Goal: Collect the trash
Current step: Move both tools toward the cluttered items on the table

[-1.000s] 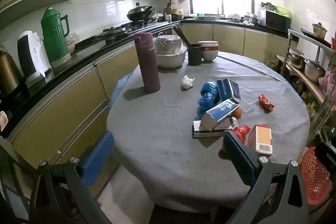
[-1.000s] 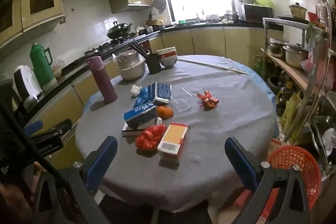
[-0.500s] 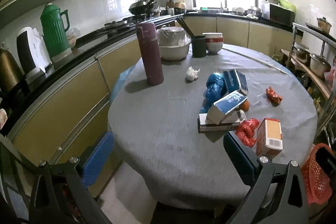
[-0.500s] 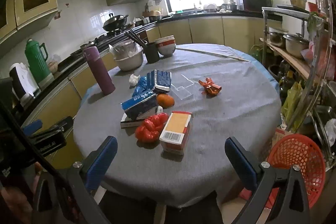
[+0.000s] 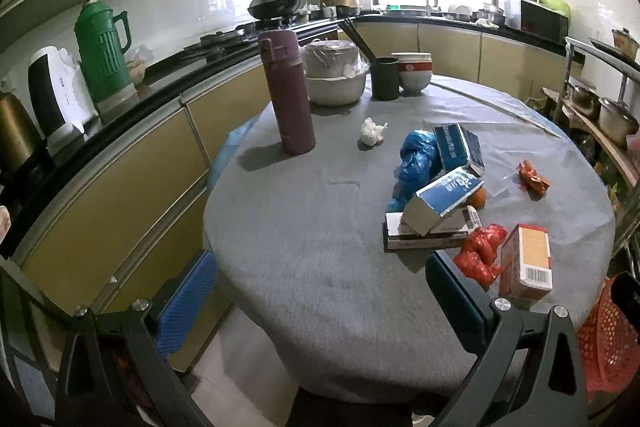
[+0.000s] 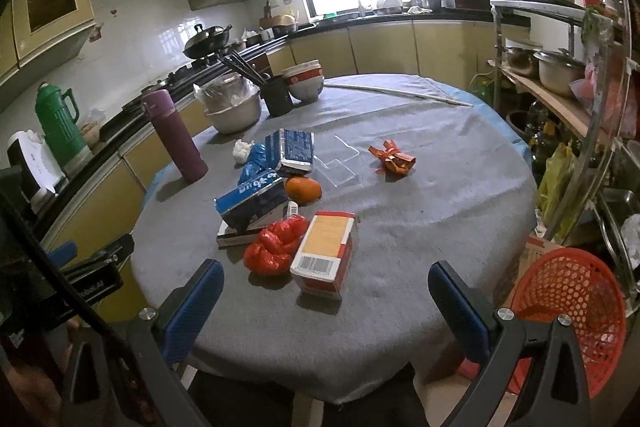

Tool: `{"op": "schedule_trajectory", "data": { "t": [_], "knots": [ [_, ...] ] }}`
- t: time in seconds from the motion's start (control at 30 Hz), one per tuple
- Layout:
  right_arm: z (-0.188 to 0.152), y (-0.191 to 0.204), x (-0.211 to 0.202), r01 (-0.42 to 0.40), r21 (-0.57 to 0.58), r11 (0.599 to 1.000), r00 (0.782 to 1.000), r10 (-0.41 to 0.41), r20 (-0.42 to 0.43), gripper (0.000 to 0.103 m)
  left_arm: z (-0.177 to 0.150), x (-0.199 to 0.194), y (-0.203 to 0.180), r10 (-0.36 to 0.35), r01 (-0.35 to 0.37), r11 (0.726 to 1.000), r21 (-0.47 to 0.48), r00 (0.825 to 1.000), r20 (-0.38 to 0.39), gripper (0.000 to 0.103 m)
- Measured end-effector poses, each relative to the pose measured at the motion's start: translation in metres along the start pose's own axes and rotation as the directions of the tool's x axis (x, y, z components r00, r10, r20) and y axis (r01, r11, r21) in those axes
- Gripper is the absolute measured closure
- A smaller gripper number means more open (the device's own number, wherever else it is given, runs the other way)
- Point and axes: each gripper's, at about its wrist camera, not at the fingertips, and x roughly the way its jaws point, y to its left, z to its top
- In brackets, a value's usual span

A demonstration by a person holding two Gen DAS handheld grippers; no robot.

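Note:
Trash lies on a round grey-clothed table (image 6: 440,195): an orange-and-white box (image 6: 325,251), a red plastic bag (image 6: 276,245), blue cartons (image 6: 253,203), a blue bag (image 5: 416,155), a crumpled red wrapper (image 6: 393,157), a white tissue wad (image 5: 372,133) and a clear plastic piece (image 6: 338,167). A red mesh basket (image 6: 568,311) stands on the floor at the table's right. My left gripper (image 5: 320,301) and right gripper (image 6: 326,303) are both open and empty, held over the table's near edge, short of the trash.
A purple flask (image 5: 290,93), metal bowls (image 5: 334,75), a black chopstick cup (image 5: 385,77) and stacked bowls (image 6: 305,79) stand at the table's far side. An orange (image 6: 304,190) lies among the trash. A counter (image 5: 120,99) runs left; a metal shelf rack (image 6: 560,87) stands right.
Both grippers have risen and tilted down a little toward the table, so the trash shows lower and closer. Nothing on the table has moved.

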Motion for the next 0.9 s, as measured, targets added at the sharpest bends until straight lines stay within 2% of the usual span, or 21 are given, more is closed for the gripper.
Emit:
{"op": "schedule_trajectory", "data": {
  "t": [0.2,0.9],
  "knots": [
    [-0.002,0.012,0.002,0.008,-0.042,0.999,1.000,-0.008,0.002,0.000,0.001,0.002,0.007,0.006,-0.006,1.000,-0.017,1.000,0.001,0.000],
    [-0.001,0.020,0.019,0.006,-0.052,0.999,0.999,-0.008,-0.033,0.000,0.002,0.018,0.013,0.016,-0.017,0.999,-0.034,1.000,-0.022,0.000]
  ]
}}
